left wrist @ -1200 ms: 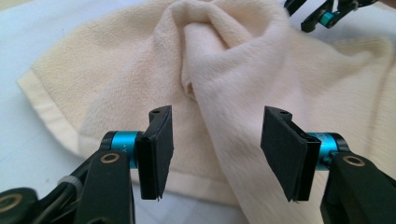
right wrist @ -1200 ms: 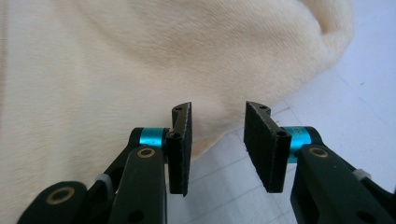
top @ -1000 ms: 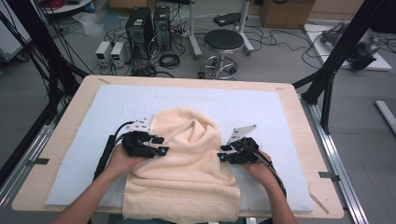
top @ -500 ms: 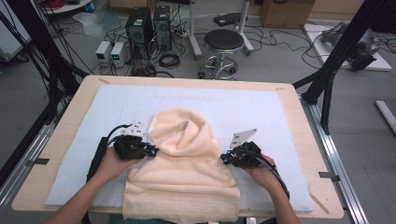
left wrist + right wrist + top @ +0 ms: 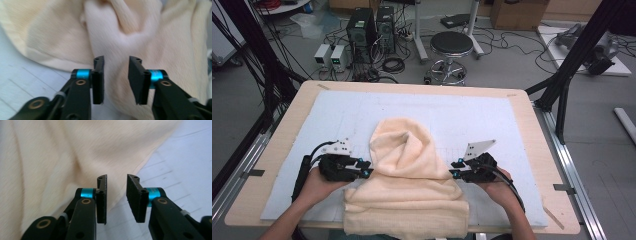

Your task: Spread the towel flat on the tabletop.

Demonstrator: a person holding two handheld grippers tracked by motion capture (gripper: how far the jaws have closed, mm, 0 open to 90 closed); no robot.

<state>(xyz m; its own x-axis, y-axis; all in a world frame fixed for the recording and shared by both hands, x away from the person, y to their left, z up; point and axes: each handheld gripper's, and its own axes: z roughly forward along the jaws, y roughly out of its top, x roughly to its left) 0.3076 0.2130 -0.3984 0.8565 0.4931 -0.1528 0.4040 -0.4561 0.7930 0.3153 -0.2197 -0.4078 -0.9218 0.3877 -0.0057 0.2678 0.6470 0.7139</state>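
A cream towel lies bunched on the pale blue mat, its near end folded flat at the table's front edge. My left gripper sits at the towel's left edge, open, jaws apart with cloth just beyond them and nothing held. My right gripper is at the towel's right edge, also open. In the right gripper view the towel lies ahead and to the left of the gripper, with mat showing between the jaws. In the left gripper view the gripper faces a raised fold.
The mat covers a wooden table. Beyond the far edge stand a round stool, computer cases and cables on the floor. Black frame posts rise at both sides.
Both grippers have drawn outward from the towel's middle to its side edges and let the cloth go. The towel's upper part now lies narrower and more peaked.
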